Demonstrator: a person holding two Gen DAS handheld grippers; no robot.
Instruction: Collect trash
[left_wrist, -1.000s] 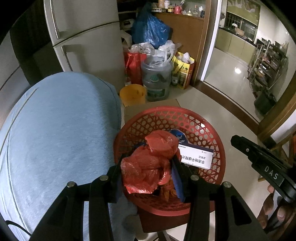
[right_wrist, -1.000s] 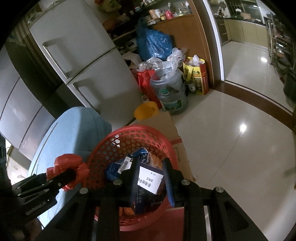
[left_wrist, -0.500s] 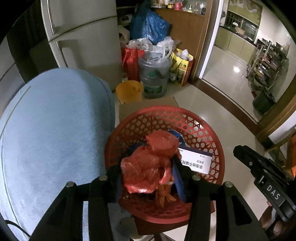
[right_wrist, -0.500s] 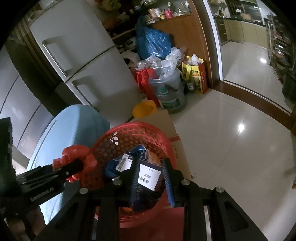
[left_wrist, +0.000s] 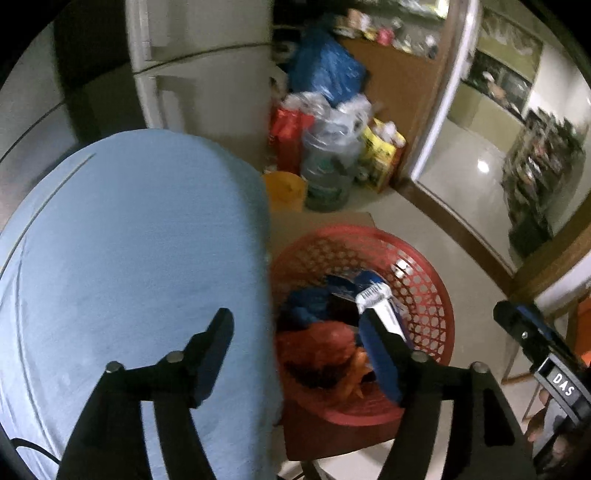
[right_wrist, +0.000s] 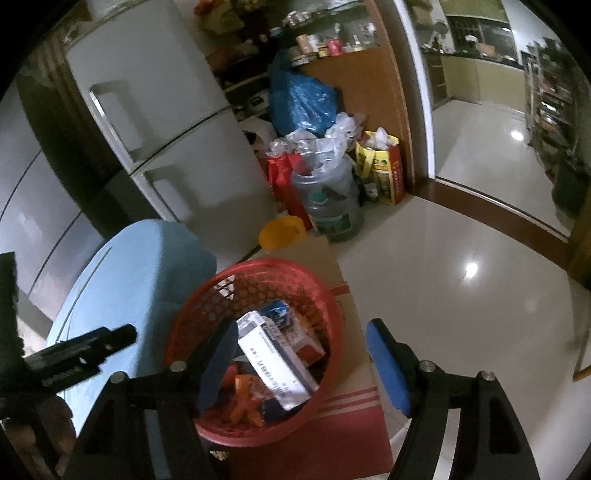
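Left wrist view: left gripper jaws opening, empty; red bag lies in red basket; right gripper opening, white box dropped inside; release step, next likely seeking more trash.

The right claw hangs over a round red plastic mesh basket, and its jaws are opening with nothing pressed between the blue pads. In the basket lies a white rectangular carton with printed text, on top of orange scraps. The basket stands on a brown cardboard box with red stripes. To the left is a light blue cloth surface. Far behind stand a white refrigerator and a small yellow plastic bucket.
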